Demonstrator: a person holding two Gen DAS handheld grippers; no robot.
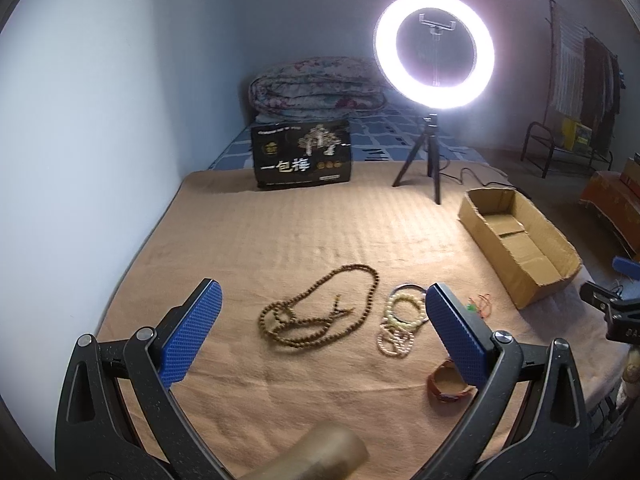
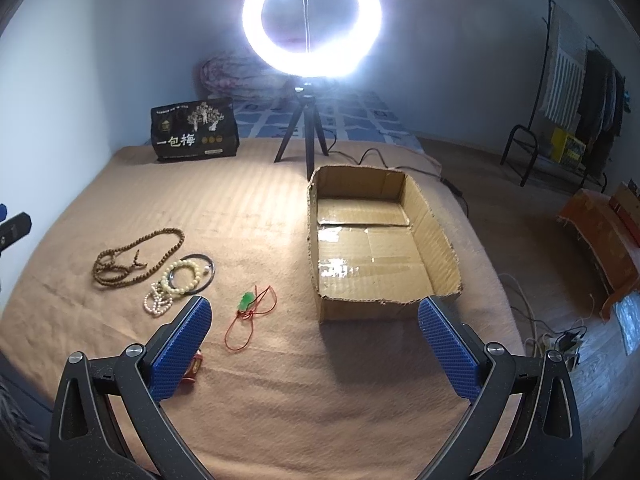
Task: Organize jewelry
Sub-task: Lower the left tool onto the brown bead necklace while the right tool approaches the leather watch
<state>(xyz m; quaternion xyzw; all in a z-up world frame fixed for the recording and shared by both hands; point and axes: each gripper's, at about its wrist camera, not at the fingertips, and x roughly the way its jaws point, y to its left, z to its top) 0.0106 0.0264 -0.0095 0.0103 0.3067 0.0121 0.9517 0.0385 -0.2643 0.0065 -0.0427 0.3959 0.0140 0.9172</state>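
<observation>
A brown bead necklace (image 1: 320,308) (image 2: 136,258) lies on the tan blanket. Right of it are cream pearl bracelets (image 1: 400,320) (image 2: 176,284) and a dark bangle (image 2: 210,270). A green pendant on red cord (image 2: 250,304) (image 1: 478,305) lies nearer the open, empty cardboard box (image 2: 376,240) (image 1: 516,236). A red-brown bangle (image 1: 448,384) (image 2: 194,366) sits closest. My left gripper (image 1: 322,312) is open above the necklace. My right gripper (image 2: 314,322) is open, between pendant and box. Both are empty.
A lit ring light on a tripod (image 2: 308,20) (image 1: 434,48) stands behind the box, its cable trailing right. A black printed bag (image 1: 302,154) (image 2: 194,130) and a folded quilt (image 1: 316,84) sit at the back. The blanket's edge drops off right of the box.
</observation>
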